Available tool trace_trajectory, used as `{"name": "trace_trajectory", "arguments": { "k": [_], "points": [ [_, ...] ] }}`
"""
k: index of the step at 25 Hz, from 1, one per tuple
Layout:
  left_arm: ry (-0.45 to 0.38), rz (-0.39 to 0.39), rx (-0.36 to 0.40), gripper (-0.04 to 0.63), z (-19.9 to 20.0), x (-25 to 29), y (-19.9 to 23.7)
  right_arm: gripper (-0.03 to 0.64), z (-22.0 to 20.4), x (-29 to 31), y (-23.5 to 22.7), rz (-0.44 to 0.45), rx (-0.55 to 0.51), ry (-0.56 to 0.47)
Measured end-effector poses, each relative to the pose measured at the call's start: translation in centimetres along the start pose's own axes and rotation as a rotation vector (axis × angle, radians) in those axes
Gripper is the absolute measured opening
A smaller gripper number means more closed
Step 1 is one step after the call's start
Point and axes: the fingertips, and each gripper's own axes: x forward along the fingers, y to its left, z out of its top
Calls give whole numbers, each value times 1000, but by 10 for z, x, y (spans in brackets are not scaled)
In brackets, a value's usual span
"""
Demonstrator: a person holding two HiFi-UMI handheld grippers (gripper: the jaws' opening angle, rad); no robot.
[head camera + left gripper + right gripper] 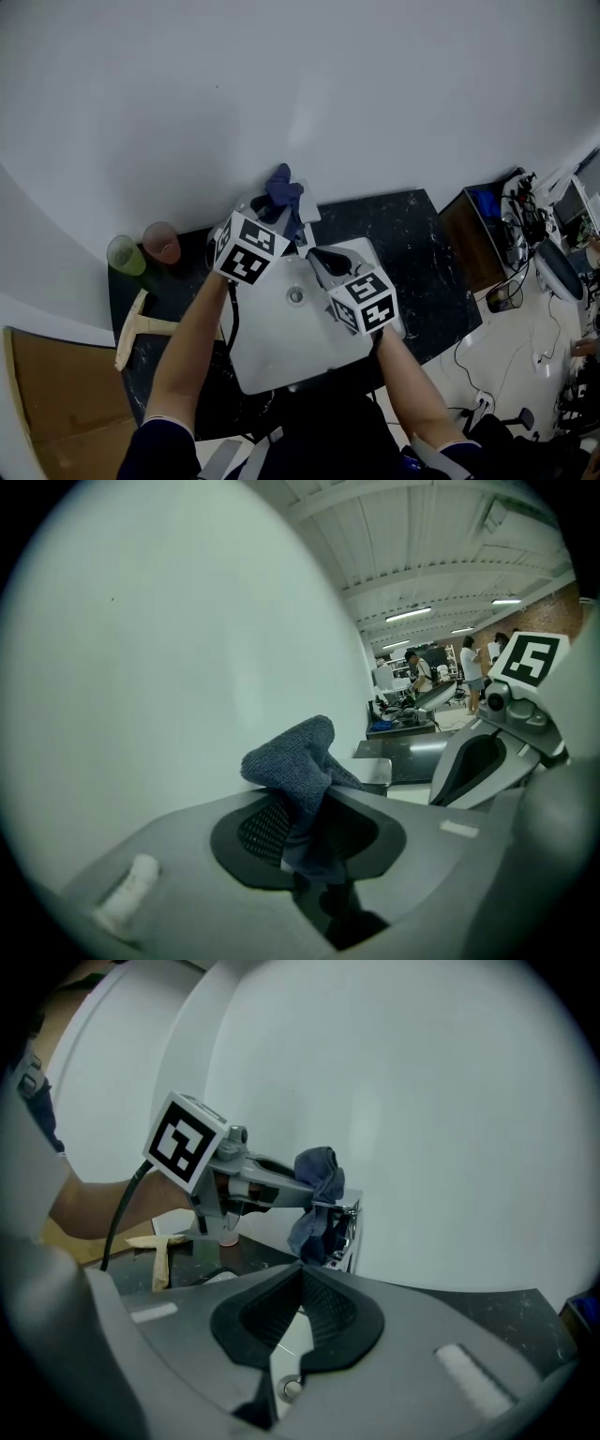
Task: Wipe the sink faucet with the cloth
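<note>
– Dark speckled bench [412,244] under a plain white wall [281,84], is that right?
– Yes. A white sink [281,347] is set into the bench, with its drain [295,296] showing between the two arms. The chrome faucet [349,1232] stands at the sink's back edge, close to the wall.
– Where is the cloth [295,757]?
– It is a blue one, pinched in the left tool [306,817]. The jaws are closed on its lower folds and the rest bunches up above the pads. In the right gripper view it hangs right in front of the faucet. I cannot tell whether it actually presses on the metal.
– And the right tool [302,1274]?
– Its pads meet at the tips with nothing between them. It is held over the sink's right side, pointing towards the faucet and the left tool.
– Anything else on the bench?
– A green cup [125,255] and a pink cup [162,242] stand side by side in the back left corner, against the wall. A pale wooden piece [141,328] lies along the left edge, in front of the cups.
</note>
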Motion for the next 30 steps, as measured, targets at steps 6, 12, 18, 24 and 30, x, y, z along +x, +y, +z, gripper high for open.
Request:
{"name": "trace_trajectory", "arguments": {
  "k": [6, 12, 18, 24, 30],
  "points": [
    [0, -46, 18, 87, 2, -16, -26, 5, 0, 1, 0, 4, 2, -5],
    [-5, -44, 19, 87, 2, -22, -32, 5, 1, 2, 0, 7, -1, -9],
    [-9, 15, 13, 89, 10, -10, -8, 5, 0, 1, 0, 9, 0, -13],
    [6, 67, -22, 89, 4, 10, 21, 5, -1, 2, 2, 15, -5, -10],
    [68, 63, -29, 89, -21, 27, 31, 5, 0, 2, 2, 21, -4, -16]
  ]
}}
